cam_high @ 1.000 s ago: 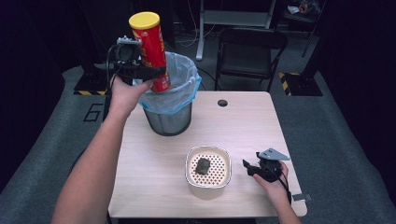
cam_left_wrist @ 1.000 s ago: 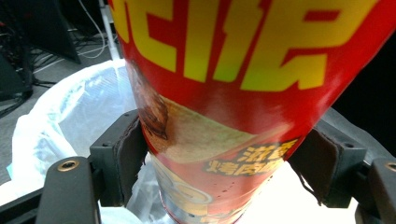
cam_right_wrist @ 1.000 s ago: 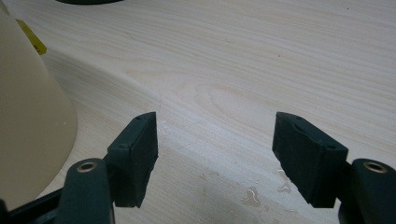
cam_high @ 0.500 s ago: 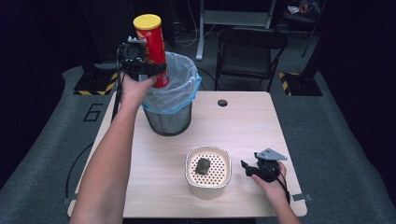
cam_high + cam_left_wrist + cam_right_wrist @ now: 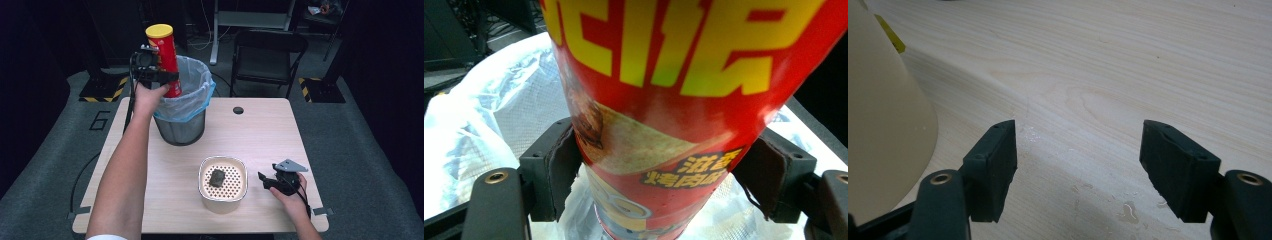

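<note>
Left tongs (image 5: 165,75) clamped on can (image 5: 165,57), held upright over bin (image 5: 187,102) at far left of desk (image 5: 260,130). Can judged light, stiff, slick; mid-body grip best. Right tongs (image 5: 265,181) apart, empty, beside bowl (image 5: 223,187).

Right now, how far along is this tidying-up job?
Midway, it seems. In hand: the left hand-held gripper grips a tall red crisp tube with a yellow lid, its base inside the blue-lined mesh bin. Left: letting go, and perhaps the small dark lump in the cream perforated bowl. The right hand-held gripper rests open beside it.
</note>
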Tool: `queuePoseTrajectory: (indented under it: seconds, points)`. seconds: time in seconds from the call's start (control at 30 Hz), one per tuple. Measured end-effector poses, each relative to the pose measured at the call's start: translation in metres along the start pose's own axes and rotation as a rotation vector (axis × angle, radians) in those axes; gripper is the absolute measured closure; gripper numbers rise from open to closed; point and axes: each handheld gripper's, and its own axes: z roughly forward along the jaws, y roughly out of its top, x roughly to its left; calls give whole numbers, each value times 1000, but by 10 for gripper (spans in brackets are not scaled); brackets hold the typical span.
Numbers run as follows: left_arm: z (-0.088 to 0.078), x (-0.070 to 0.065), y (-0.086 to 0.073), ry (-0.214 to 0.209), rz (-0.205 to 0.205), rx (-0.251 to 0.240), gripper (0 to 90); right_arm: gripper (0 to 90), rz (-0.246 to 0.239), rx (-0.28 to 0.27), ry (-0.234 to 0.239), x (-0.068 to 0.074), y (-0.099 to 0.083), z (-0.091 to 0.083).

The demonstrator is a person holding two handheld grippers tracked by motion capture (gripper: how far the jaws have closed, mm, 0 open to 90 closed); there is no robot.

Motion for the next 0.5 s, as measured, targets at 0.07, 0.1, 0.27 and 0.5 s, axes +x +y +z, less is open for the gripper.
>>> queuePoseTrajectory:
  seconds: [0.07, 0.1, 0.27, 0.5]
  points:
    - [4, 0, 0, 3, 5, 25, 229, 308, -4, 1, -3, 0, 0, 1]
    - [5, 0, 0, 14, 5, 39, 225, 307, -12, 0, -1, 1, 0, 1]
    - [5, -1, -4, 67, 9, 40, 133, 307, -13, 6, 2, 3, 0, 1]
    - [-11, 3, -8, 19, 8, 15, 152, 307, -4, -2, -6, 0, 0, -1]
